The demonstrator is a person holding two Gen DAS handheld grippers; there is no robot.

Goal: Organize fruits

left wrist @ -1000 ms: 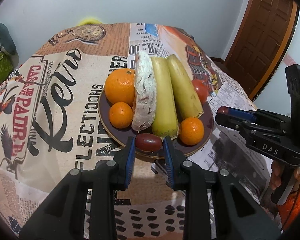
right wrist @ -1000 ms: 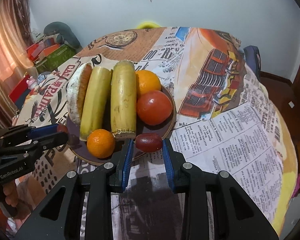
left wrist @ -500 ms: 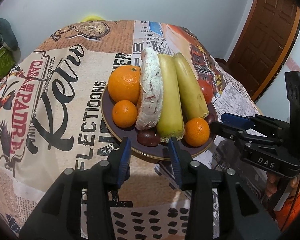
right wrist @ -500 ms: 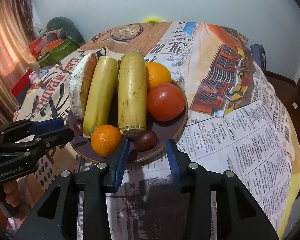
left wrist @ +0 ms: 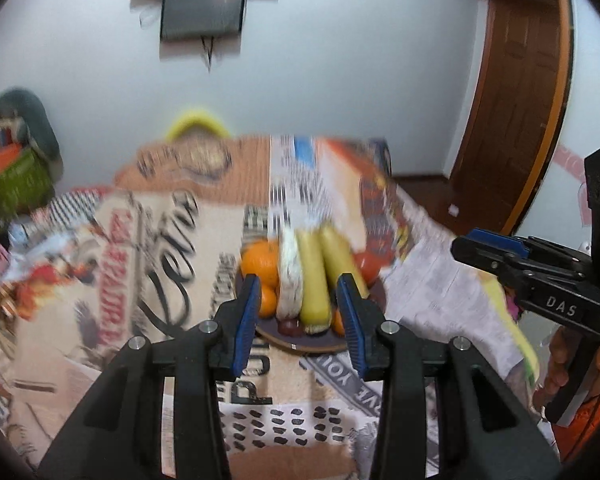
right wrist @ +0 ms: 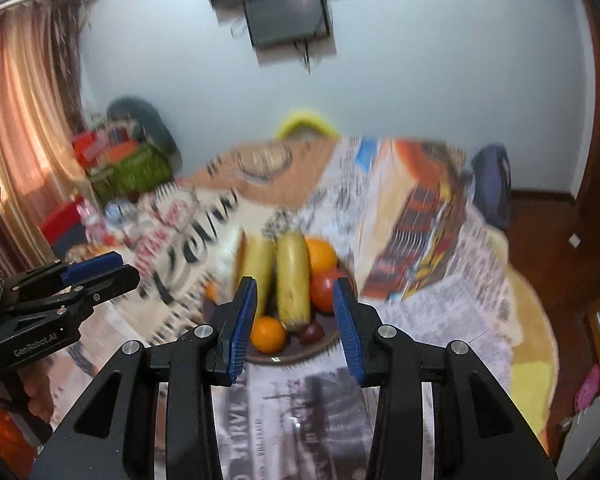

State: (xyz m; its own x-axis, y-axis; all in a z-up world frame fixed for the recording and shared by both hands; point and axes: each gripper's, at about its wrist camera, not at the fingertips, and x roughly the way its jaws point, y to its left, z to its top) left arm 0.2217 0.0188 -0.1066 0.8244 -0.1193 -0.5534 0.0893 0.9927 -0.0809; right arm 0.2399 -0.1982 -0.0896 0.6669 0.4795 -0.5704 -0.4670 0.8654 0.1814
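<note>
Left gripper [left wrist: 302, 316]: jaws spread wide, nothing held; a second ago it had a grape between its pads.
Right gripper [right wrist: 294, 314]: likewise wide and bare, its grape released too.
Change: both have pulled up and back from the plate [right wrist: 268, 356]; the views are blurred by motion.
Grapes: one dark grape [right wrist: 311, 333] lies at the plate's near edge, another [left wrist: 289, 326] below the bananas [left wrist: 314, 280].
Fruit: oranges [right wrist: 267, 334], tomato [right wrist: 324, 290], all on the plate.
Judgement: the sorting looks finished.
</note>
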